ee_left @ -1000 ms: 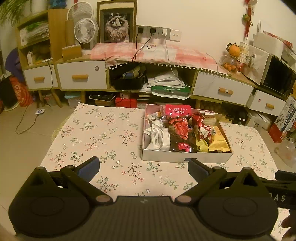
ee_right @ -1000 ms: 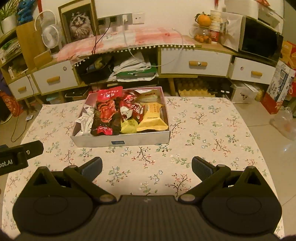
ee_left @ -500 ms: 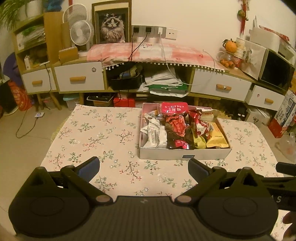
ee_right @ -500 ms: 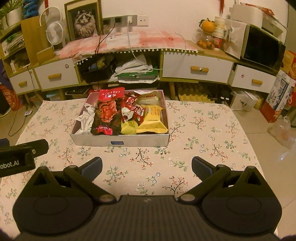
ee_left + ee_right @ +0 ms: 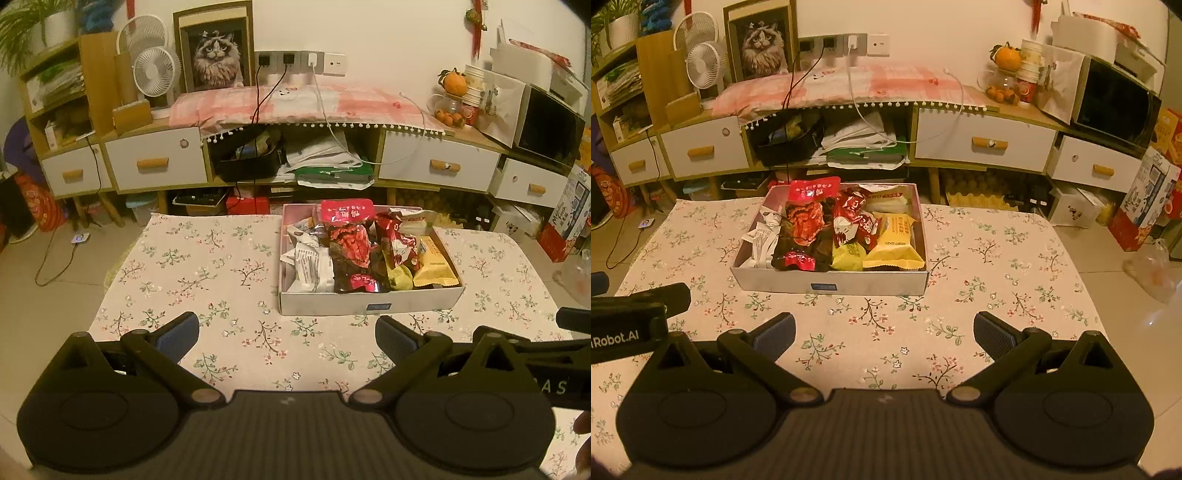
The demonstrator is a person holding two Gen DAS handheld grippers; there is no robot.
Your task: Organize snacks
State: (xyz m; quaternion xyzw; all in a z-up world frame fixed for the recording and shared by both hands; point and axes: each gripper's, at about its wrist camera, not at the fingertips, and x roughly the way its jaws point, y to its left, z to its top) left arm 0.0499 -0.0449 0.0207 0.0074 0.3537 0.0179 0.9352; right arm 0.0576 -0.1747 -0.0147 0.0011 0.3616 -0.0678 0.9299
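A shallow white box (image 5: 332, 305) (image 5: 775, 282) stands on the floral tablecloth, filled with several snack packets: red ones (image 5: 349, 240) (image 5: 807, 218), white ones (image 5: 310, 262), and a yellow one (image 5: 436, 264) (image 5: 895, 243). My left gripper (image 5: 286, 334) is open and empty, held above the cloth in front of the box and slightly to its left. My right gripper (image 5: 884, 334) is open and empty, in front of the box and slightly to its right. Each gripper's body shows at the edge of the other's view.
The table (image 5: 207, 258) (image 5: 997, 258) is covered by a floral cloth. Behind it stands a low cabinet with white drawers (image 5: 155, 162) (image 5: 986, 142), cables, a fan (image 5: 153, 72), a cat picture and a microwave (image 5: 1112, 99). Boxes and a bag lie on the floor at the right.
Both grippers have drawn back and risen a little from the box, which now sits farther away in both views. Both stay open and empty.
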